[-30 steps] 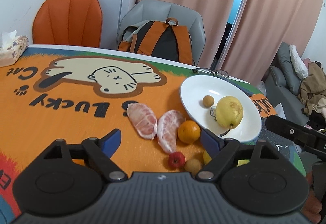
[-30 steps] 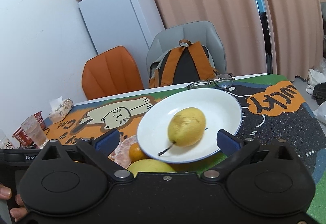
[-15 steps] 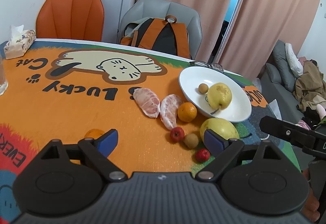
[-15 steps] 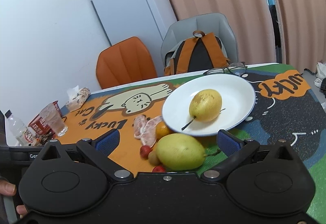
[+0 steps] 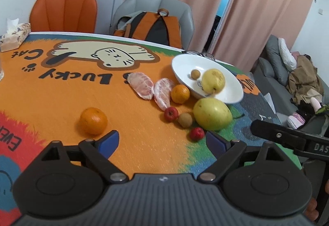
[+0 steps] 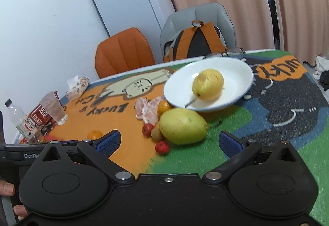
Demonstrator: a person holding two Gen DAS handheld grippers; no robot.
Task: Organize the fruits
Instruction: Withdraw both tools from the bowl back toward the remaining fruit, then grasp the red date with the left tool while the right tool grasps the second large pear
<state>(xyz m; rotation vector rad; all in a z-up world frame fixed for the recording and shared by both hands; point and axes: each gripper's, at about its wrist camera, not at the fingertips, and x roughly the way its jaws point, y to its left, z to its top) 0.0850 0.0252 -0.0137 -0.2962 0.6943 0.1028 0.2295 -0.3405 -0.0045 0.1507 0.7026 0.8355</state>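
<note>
Your bench (image 5: 61, 92) carries a bright cat-print cloth. Toward its far right side sits the white plate (image 5: 185, 65), holding a yellow pear (image 5: 213, 80) and a small brown fruit (image 5: 195, 73). Just in front of the plate lies the large green-yellow fruit (image 6: 183, 126), with two peeled pomelo segments (image 5: 141, 87) and an orange (image 5: 180, 94) beside it. A second orange (image 5: 94, 121) sits well apart to the left. Three small fruits, two red (image 5: 171, 114) and one brown (image 5: 185, 120), cluster near the big fruit. Your left hand-held gripper (image 5: 162, 140) hangs spread wide and empty; your right hand-held gripper (image 6: 168, 140) is likewise wide apart, holding nothing.
</note>
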